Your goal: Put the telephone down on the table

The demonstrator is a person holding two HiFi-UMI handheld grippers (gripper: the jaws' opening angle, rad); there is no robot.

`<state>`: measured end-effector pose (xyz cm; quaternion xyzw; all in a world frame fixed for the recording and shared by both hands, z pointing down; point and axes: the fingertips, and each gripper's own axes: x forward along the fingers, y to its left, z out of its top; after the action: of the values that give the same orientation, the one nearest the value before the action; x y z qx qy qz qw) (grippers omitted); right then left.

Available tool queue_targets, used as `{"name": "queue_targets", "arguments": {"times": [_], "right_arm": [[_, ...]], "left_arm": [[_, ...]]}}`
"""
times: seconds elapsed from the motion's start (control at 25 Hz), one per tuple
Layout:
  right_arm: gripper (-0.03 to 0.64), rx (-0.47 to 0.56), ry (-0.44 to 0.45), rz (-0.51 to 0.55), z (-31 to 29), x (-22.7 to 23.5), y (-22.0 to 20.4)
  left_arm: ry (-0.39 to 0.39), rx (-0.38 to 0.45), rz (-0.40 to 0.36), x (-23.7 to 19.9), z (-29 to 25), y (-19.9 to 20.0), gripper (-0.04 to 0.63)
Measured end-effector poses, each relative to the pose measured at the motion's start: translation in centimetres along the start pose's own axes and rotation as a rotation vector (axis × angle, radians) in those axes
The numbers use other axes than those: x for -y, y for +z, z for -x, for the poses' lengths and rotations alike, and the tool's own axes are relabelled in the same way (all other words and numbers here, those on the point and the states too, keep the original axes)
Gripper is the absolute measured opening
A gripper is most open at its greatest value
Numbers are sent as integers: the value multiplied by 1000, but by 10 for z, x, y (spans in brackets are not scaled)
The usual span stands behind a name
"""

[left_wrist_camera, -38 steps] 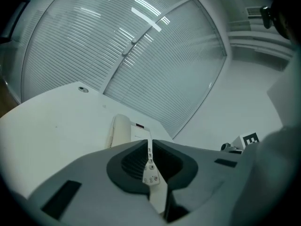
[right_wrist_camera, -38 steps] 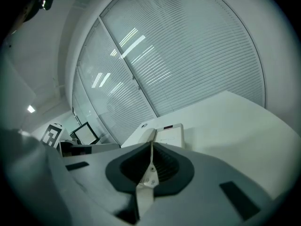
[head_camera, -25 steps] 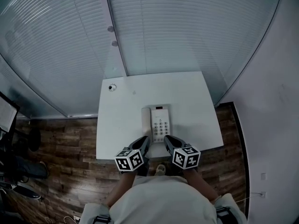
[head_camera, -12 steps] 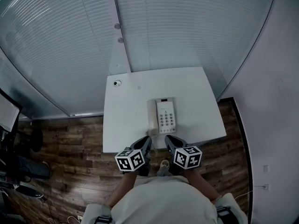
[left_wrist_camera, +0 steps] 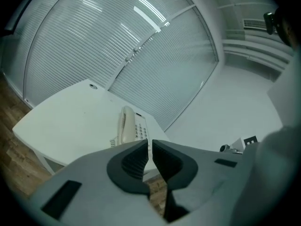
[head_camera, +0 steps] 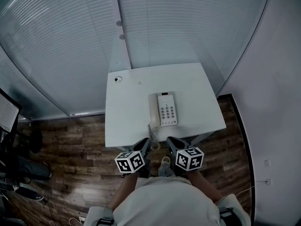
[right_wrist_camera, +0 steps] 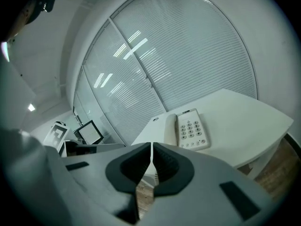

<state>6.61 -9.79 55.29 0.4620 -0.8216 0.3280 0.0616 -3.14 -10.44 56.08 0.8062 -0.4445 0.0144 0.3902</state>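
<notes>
Left gripper (head_camera: 145, 144) and right gripper (head_camera: 172, 143) are both closed tight with nothing in them, at the near edge of the table (head_camera: 127, 119); the telephone (head_camera: 164, 109) lies flat on it, apart from both.

The telephone (head_camera: 164, 108) lies on the table (head_camera: 126, 114), beyond the left tool (head_camera: 146, 142) and right tool (head_camera: 170, 141).

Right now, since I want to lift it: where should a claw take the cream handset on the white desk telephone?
Probably its slim middle, from above, pinched across its width. The cream plastic handset lies flat along the left side of the white push-button telephone; its ends look bulkier, and the coiled cord trails from its near end.
</notes>
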Motion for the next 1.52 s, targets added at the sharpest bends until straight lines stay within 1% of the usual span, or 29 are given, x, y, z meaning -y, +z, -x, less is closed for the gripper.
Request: {"name": "queue_targets", "arguments": {"times": [0.4,0.68,0.92,1.52], "right_arm": [[32,10,-6,-18,18,-14,-18],[31,14,-6,-20,22,-18,-23],[20,6,-5,-12,23,-19,-24],[20,17,-3,-29,20,-23,-24]], "left_arm": [[-19,-1,43,1,27,-16,44],[-17,-6,42,0,35,-19,44],[-30,-9,47,0,35,-17,44],[-44,-20,46,-3,35,-14,44]]}}
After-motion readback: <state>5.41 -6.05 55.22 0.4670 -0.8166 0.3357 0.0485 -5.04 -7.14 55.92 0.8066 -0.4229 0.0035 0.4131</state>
